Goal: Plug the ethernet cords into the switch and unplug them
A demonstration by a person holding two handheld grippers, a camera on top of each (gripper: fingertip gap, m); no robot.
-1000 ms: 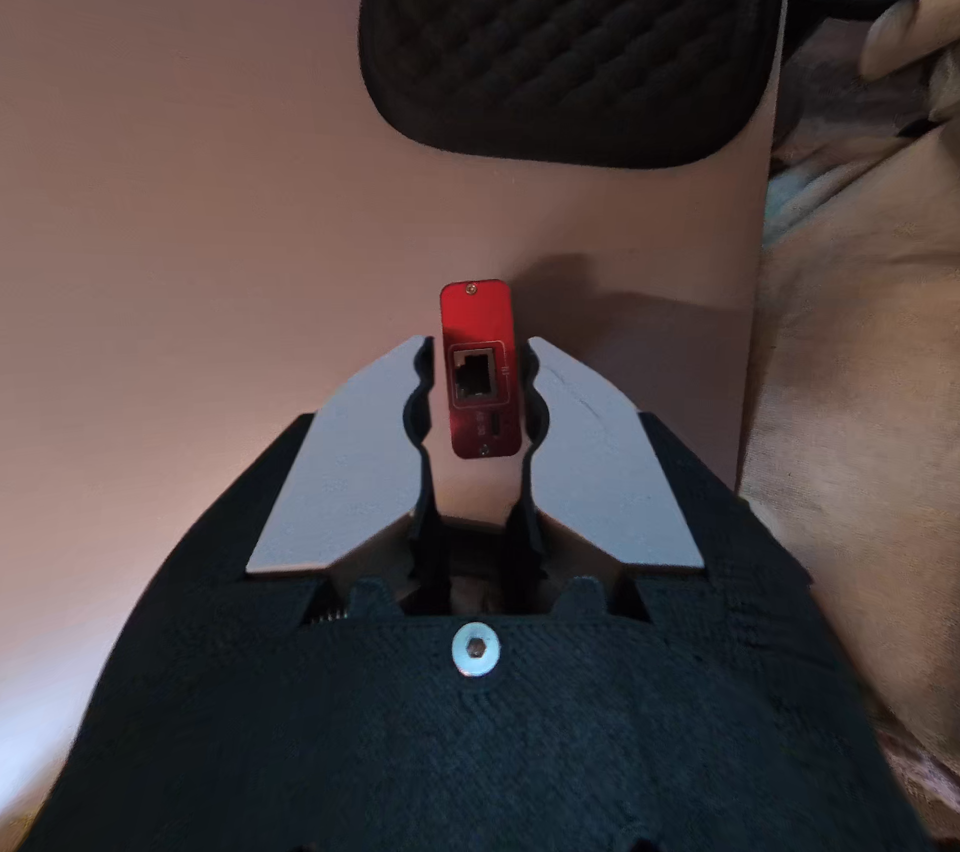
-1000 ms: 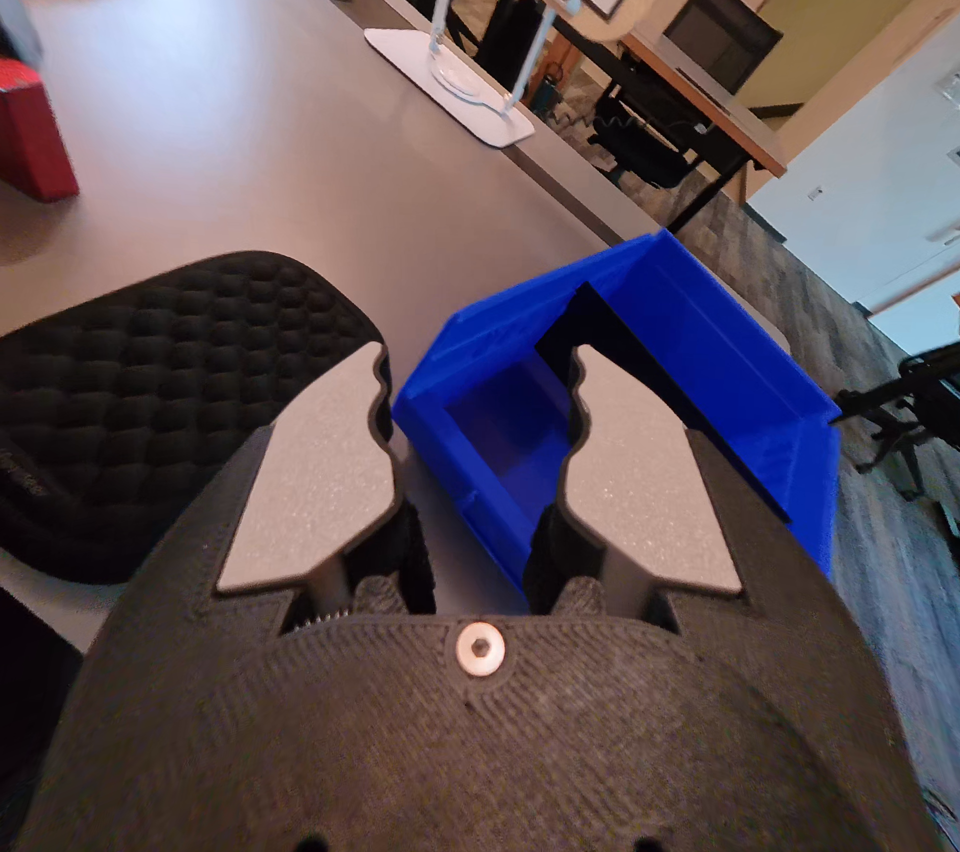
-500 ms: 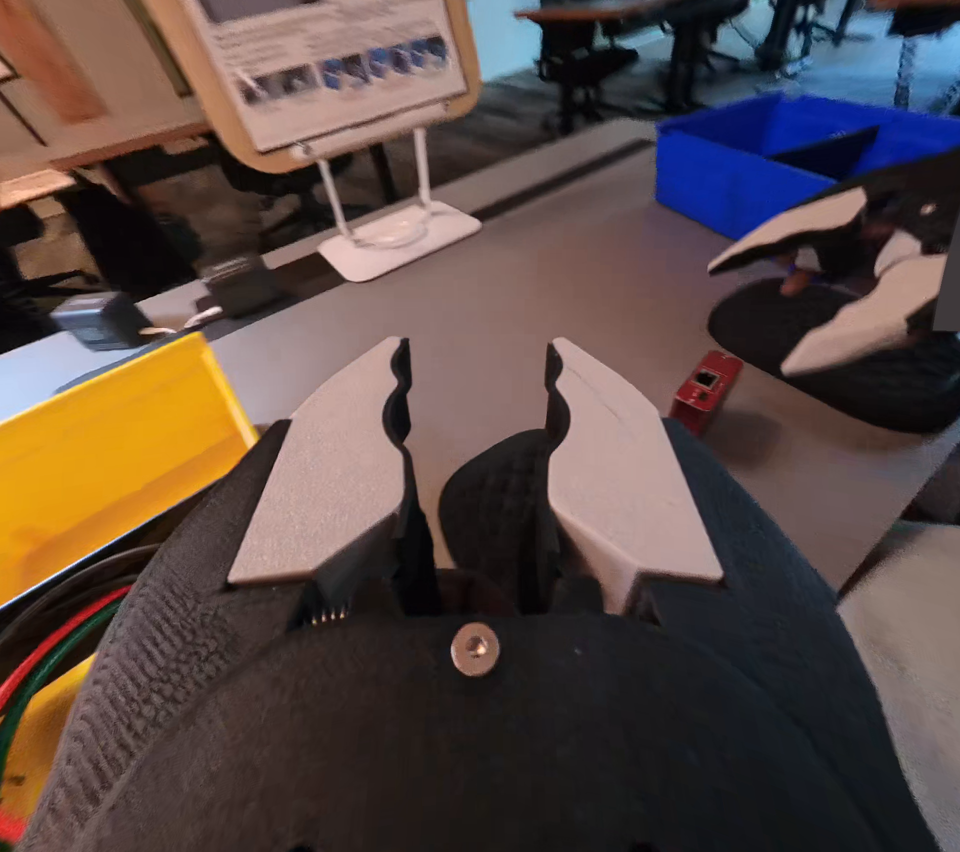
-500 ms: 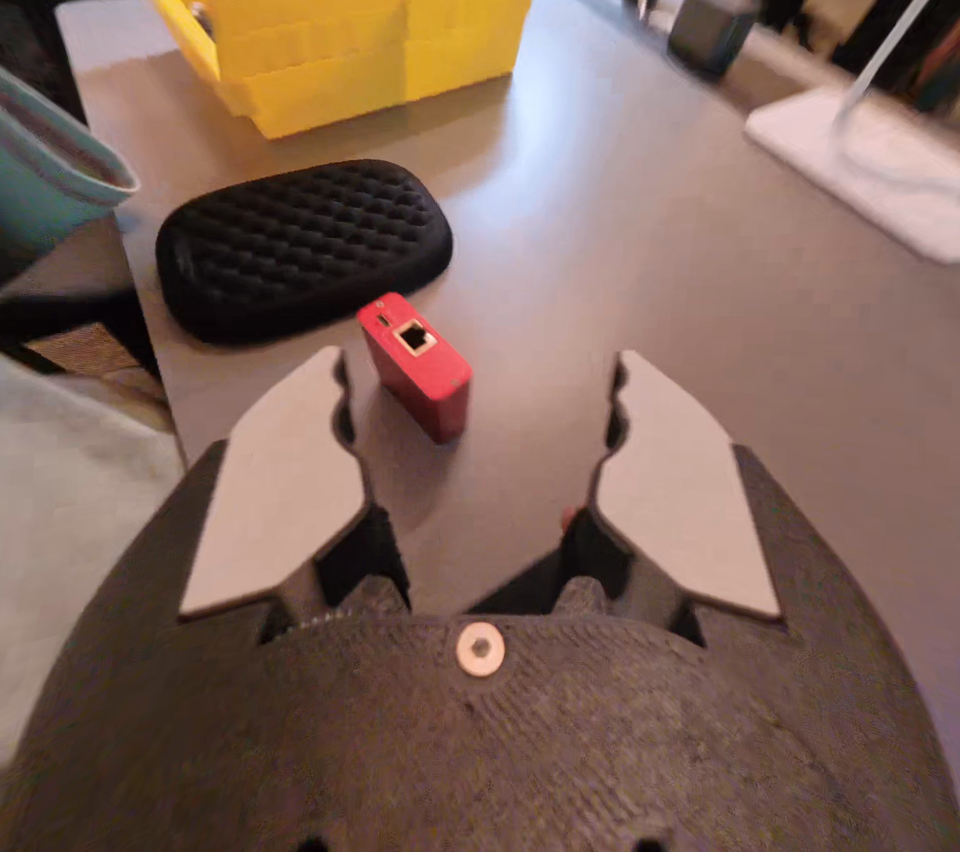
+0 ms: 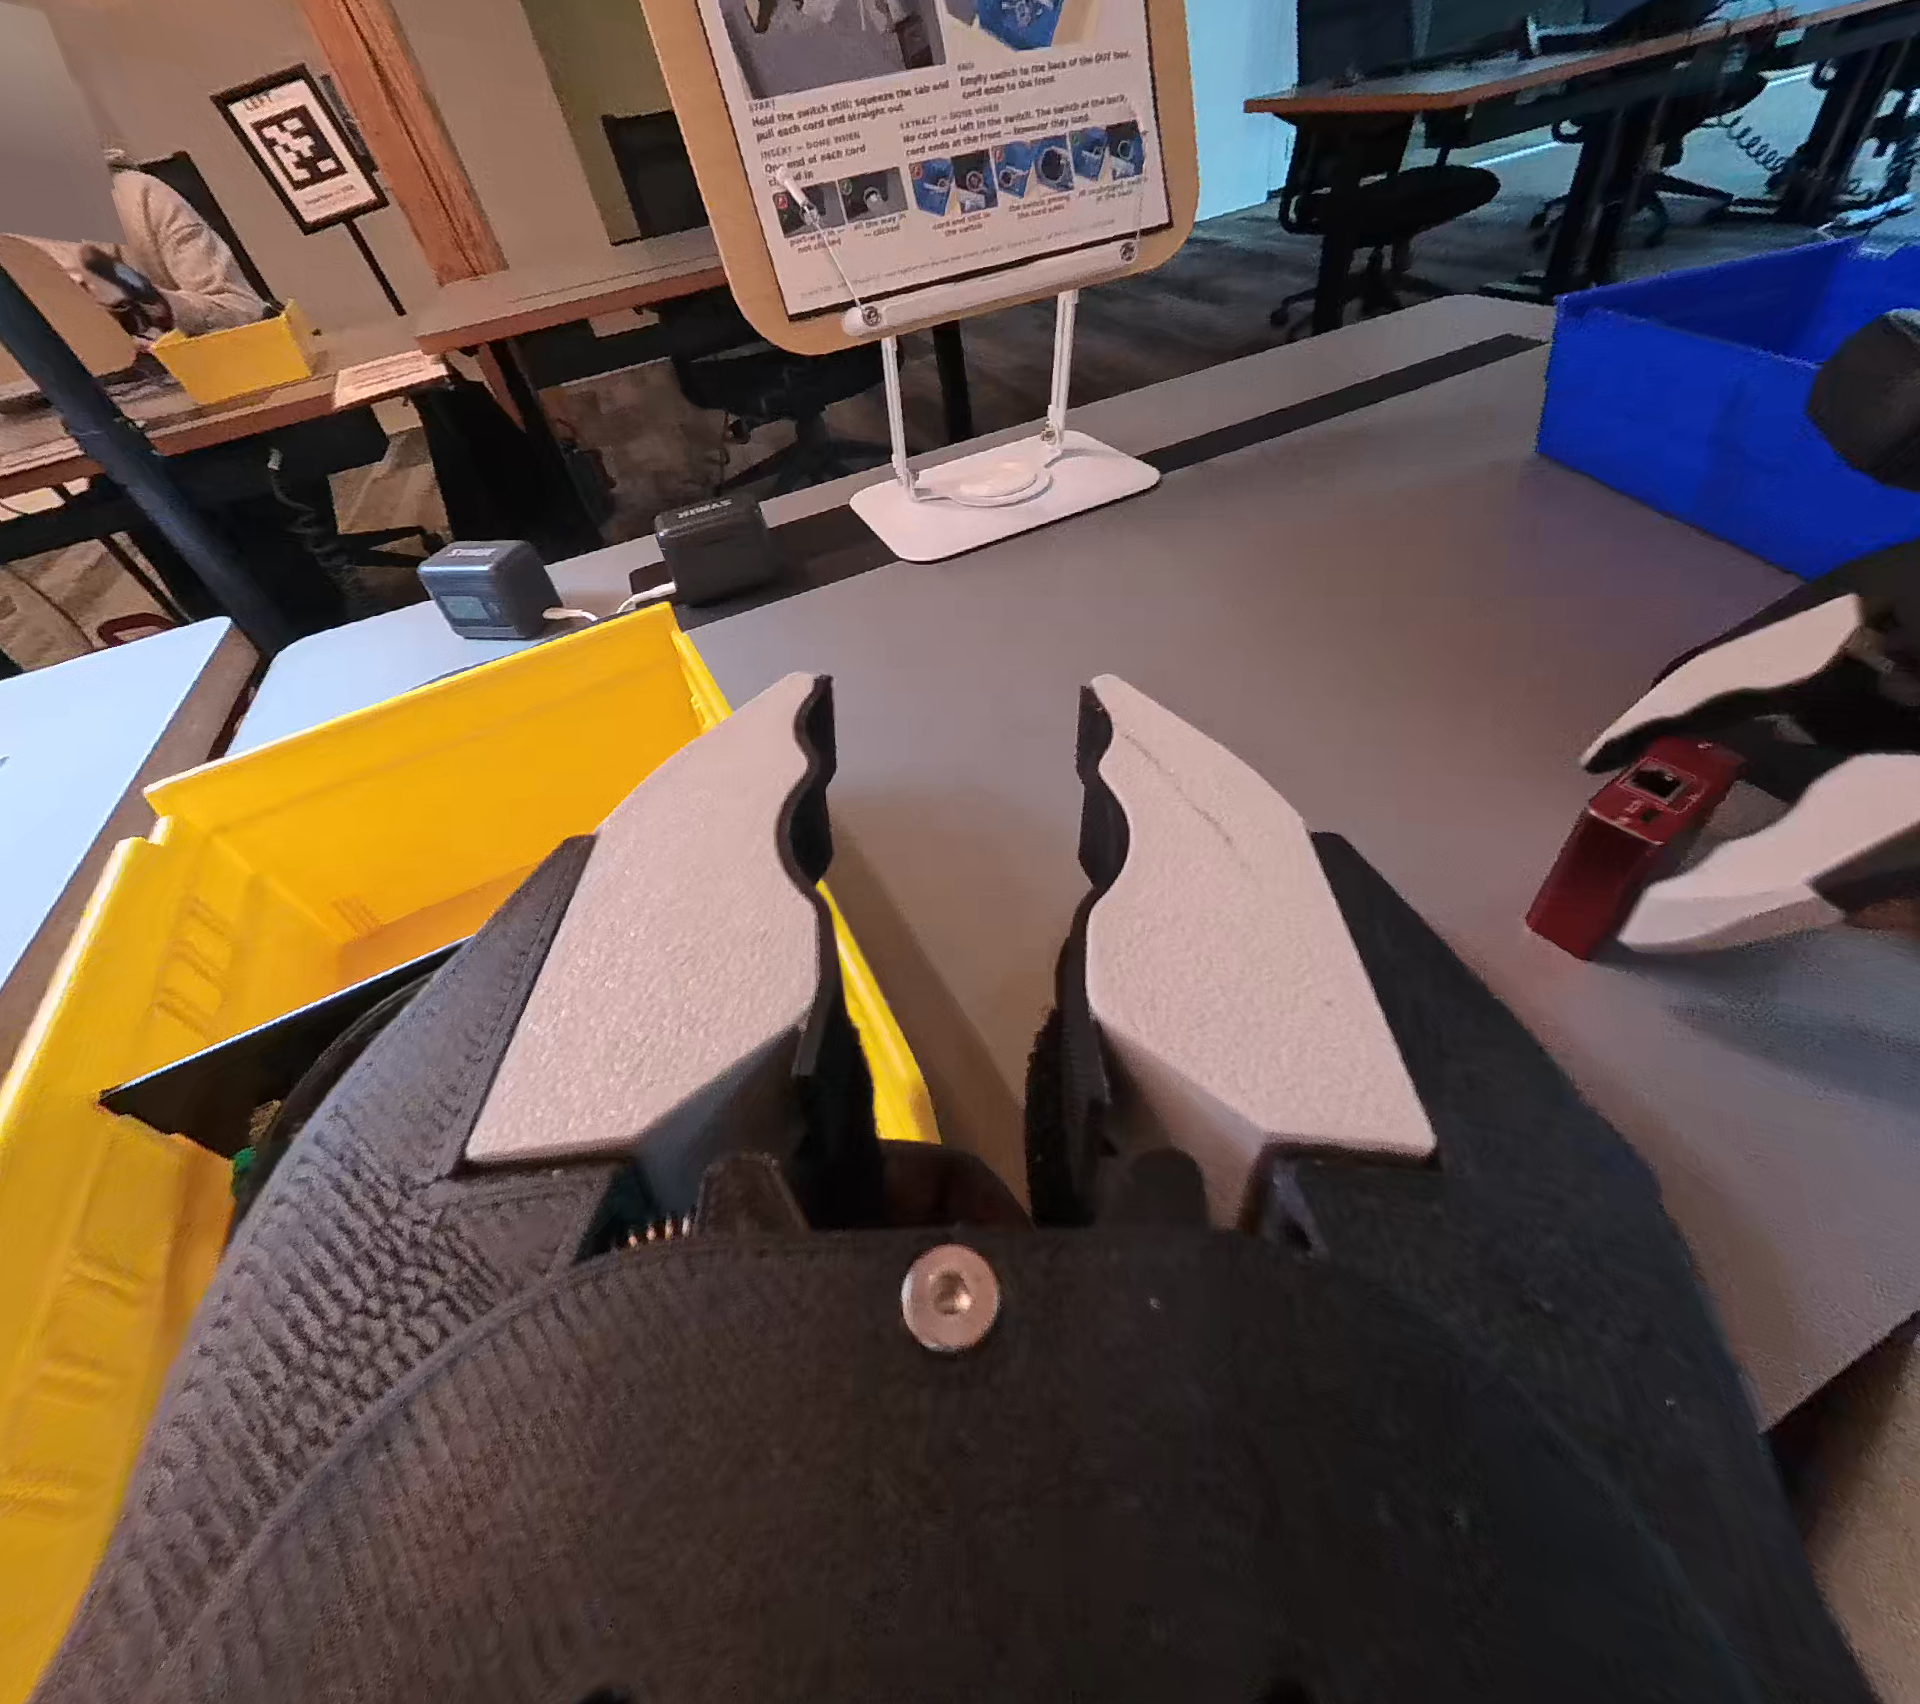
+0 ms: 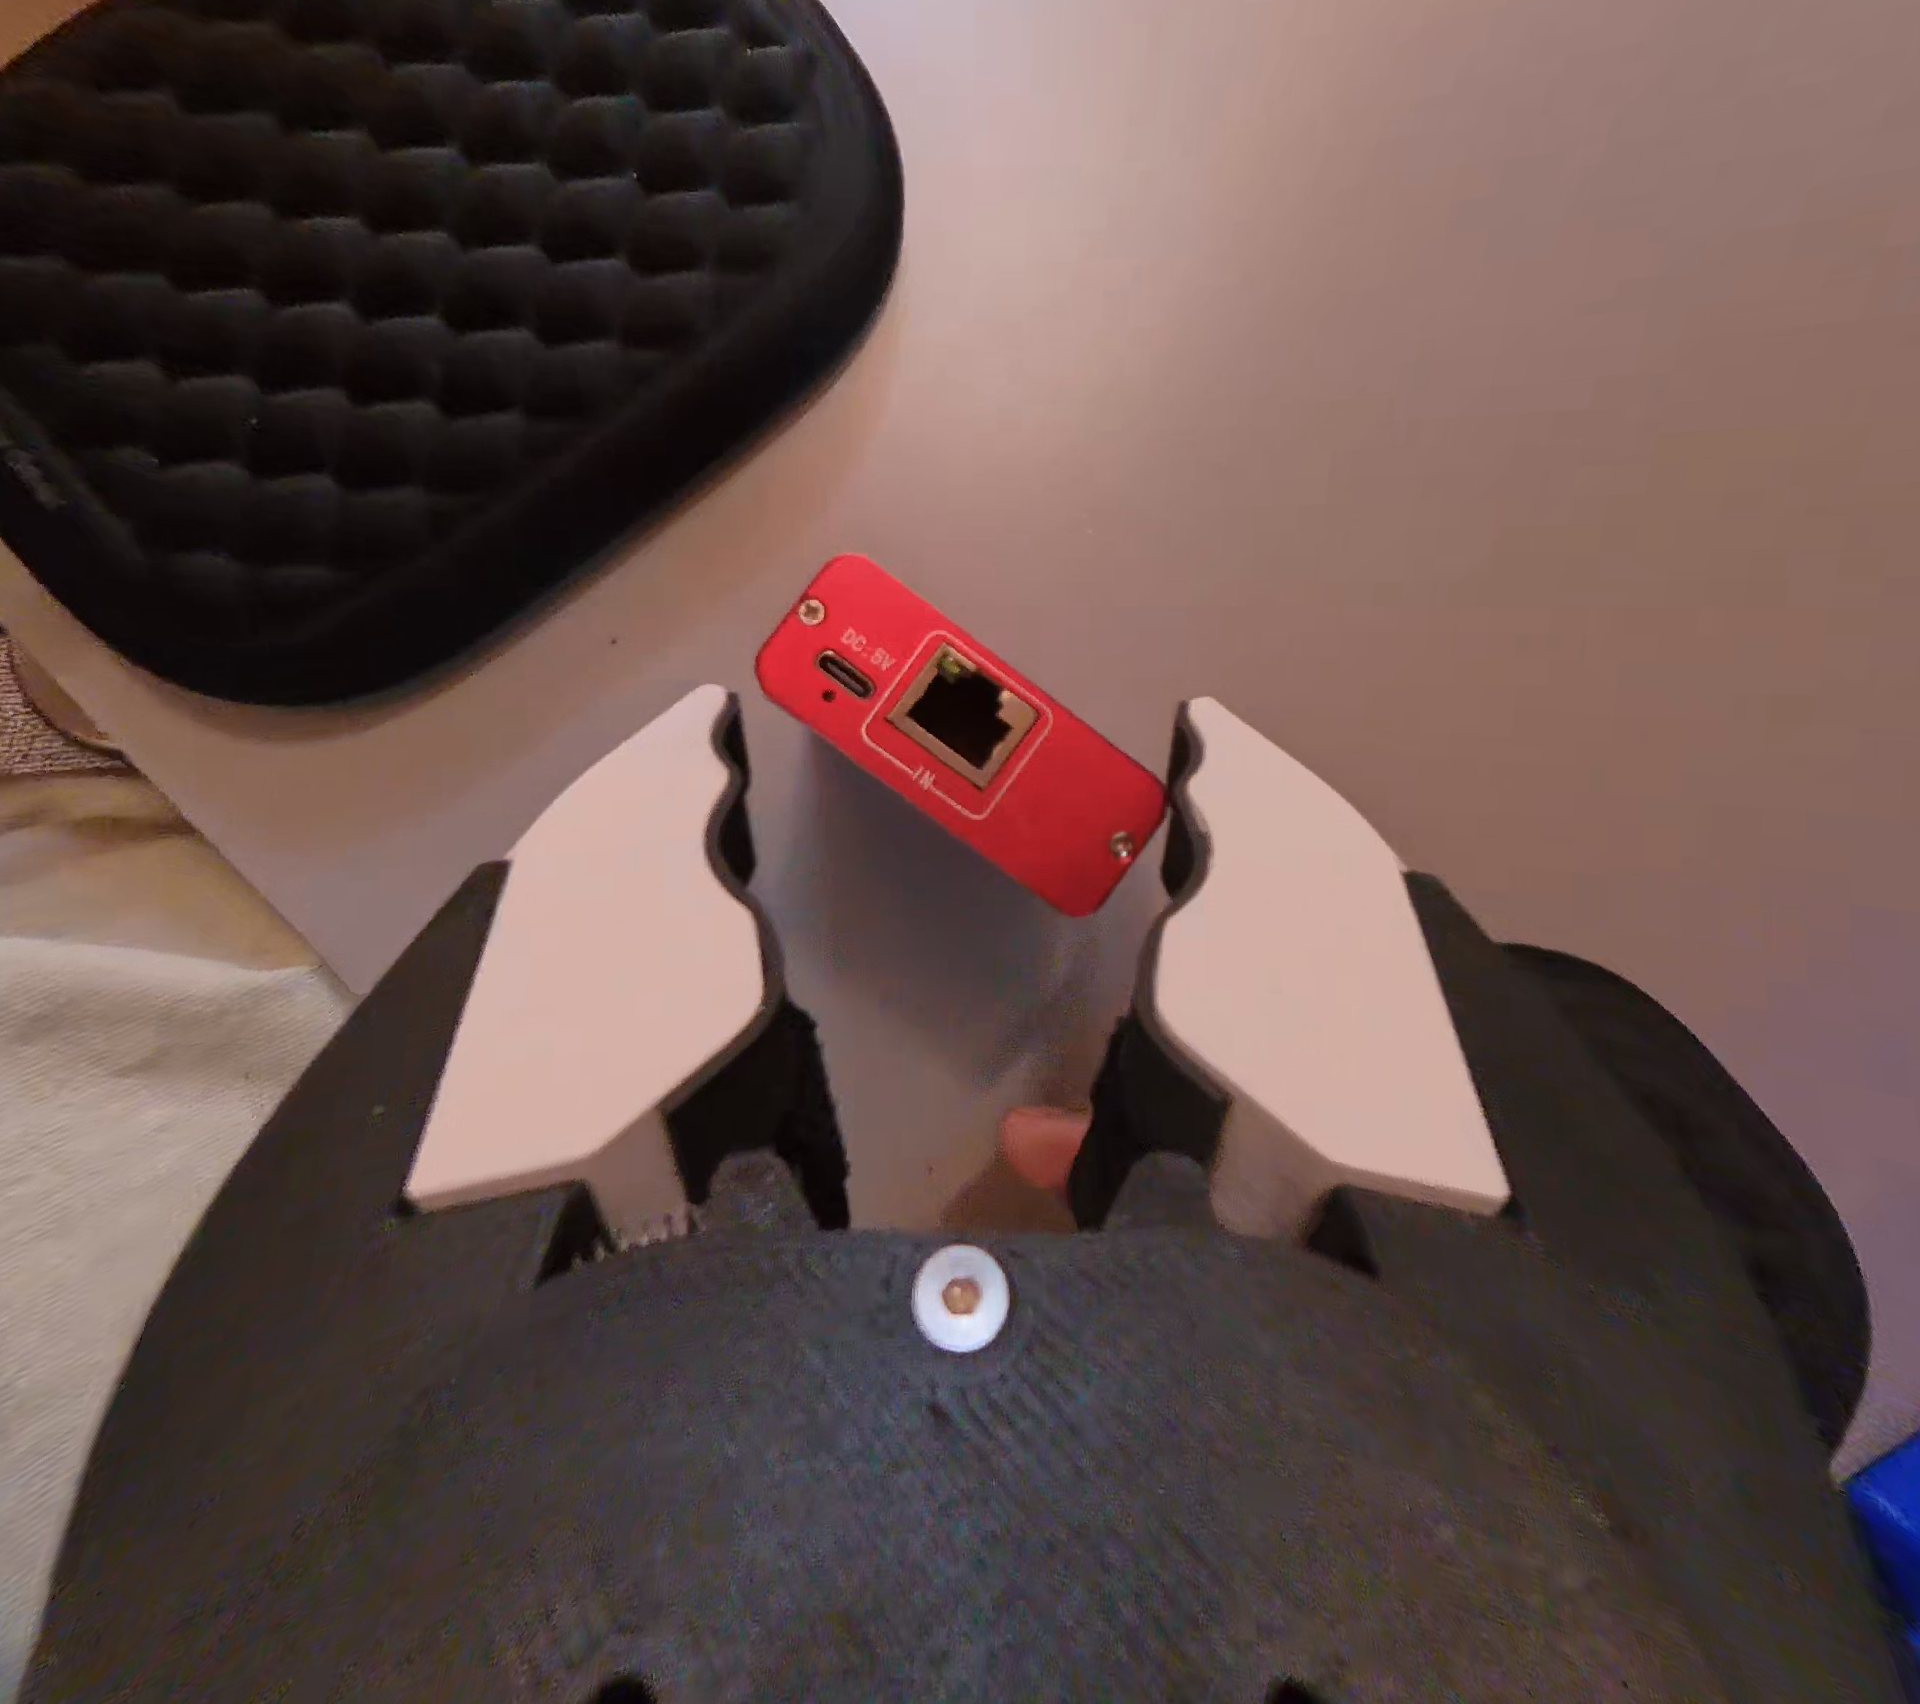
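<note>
The right tool (image 6: 956, 807) is hovering spread wide over the red switch (image 6: 961, 735), which is standing on end on the grey surface (image 6: 1455, 304), at 4 o'clock from the black pad (image 6: 416, 231). The switch is sitting skewed between the fingers, so squaring the tool to its sides before squeezing would likely prevent tipping. The left tool (image 5: 951, 807), also spread and empty, is facing 12 o'clock beside the yellow bin (image 5: 312, 875).

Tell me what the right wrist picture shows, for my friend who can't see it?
The open right gripper reaches over a small red switch on a grey table, one finger on each side, not gripping yet. A bumpy black pad lies beside it.
</note>
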